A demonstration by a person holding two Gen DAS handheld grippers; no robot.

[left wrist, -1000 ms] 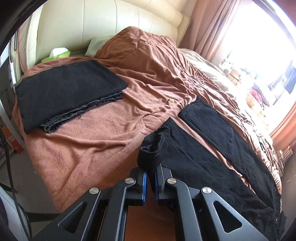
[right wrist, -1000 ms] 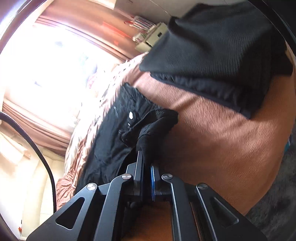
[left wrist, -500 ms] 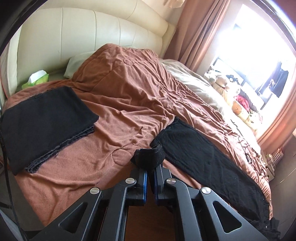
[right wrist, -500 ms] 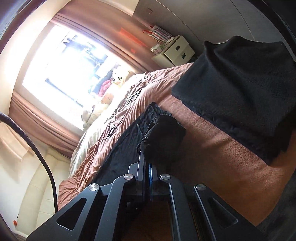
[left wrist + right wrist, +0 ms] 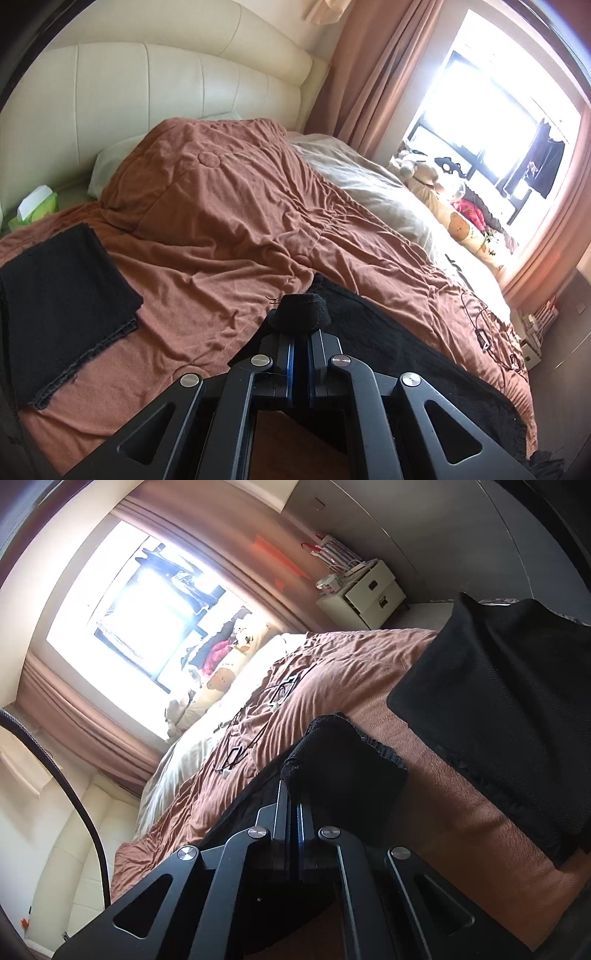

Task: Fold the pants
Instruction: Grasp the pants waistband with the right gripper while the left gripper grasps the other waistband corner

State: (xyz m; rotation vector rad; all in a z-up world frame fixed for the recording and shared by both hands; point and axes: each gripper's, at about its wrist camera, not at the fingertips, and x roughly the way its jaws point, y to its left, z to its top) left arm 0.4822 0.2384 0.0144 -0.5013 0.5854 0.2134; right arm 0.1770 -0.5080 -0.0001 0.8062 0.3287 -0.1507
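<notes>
A: Our left gripper (image 5: 300, 334) has its jaws pinched nearly together on a bunched edge of the black pants (image 5: 424, 354), and the cloth bulges out just past the tips.

B: Same on our right gripper (image 5: 293, 805): jaws fully closed on another clump of the pants (image 5: 343, 760), which folds over the tips and hangs to the side.

A: Where do the pants lie, taking the bed (image 5: 221, 229) as our mark?

B: From our left view they trail from the jaws across the brown cover toward the foot of the bed, along the near edge. The pinched end is lifted clear of the cover.

A: And the folded black cloth (image 5: 62, 306)?

B: It rests flat on the bed, near the side edge, below the cream headboard (image 5: 155, 96) and apart from the pants. Our right view shows it (image 5: 517, 716) too.

A: Beyond the bed we see the bright window (image 5: 491, 110), and some stuffed toys (image 5: 428, 173) between it and the bed.
</notes>
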